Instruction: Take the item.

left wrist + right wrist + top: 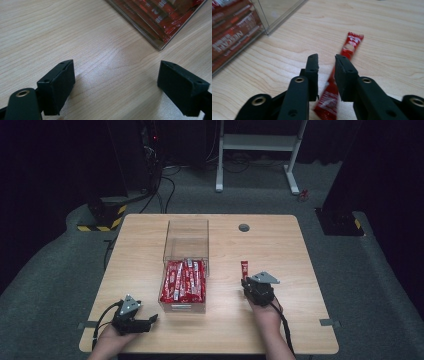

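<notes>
1. This looks like a lab or recording studio, not a home: a lone wooden tabletop point(280, 245) stands on grey carpet point(350, 270) with black curtains point(45, 165) hanging around it.
2. Beyond the tabletop's far left corner, black cables point(162, 190) run across the carpet to dark equipment point(150, 140) showing a small red light.
3. Yellow-and-black hazard tape point(102, 225) marks a stand base just off that same corner.
4. Behind the tabletop stands a white metal frame point(260, 145).

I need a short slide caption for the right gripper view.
Right gripper, jaws slightly apart, above a red sachet on the wooden table.
</notes>
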The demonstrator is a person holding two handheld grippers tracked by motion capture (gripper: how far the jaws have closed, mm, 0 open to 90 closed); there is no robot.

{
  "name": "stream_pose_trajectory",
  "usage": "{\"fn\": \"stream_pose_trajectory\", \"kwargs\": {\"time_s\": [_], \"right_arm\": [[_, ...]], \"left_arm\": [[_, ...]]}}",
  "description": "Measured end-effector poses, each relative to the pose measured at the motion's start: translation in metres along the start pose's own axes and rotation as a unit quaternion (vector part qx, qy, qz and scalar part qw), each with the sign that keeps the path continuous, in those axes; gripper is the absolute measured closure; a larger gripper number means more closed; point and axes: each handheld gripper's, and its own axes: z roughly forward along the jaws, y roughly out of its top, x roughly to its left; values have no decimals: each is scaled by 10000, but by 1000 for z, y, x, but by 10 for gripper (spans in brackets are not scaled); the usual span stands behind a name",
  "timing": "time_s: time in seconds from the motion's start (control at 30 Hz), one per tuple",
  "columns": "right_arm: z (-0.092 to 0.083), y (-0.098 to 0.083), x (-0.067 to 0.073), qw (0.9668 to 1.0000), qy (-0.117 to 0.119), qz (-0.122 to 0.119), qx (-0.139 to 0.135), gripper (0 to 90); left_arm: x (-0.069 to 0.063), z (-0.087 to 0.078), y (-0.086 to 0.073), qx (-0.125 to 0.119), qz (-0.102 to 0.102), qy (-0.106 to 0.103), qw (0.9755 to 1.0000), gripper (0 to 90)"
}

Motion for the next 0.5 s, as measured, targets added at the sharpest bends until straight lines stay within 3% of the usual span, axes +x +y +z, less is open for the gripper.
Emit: {"fn": "stream_pose_trajectory", "kwargs": {"time_s": [0.5], "right_arm": [[-17,10,10,9995,73,-59,-307,539]], "left_arm": [[0,0,0,-11,-12,-23,10000,150]]}}
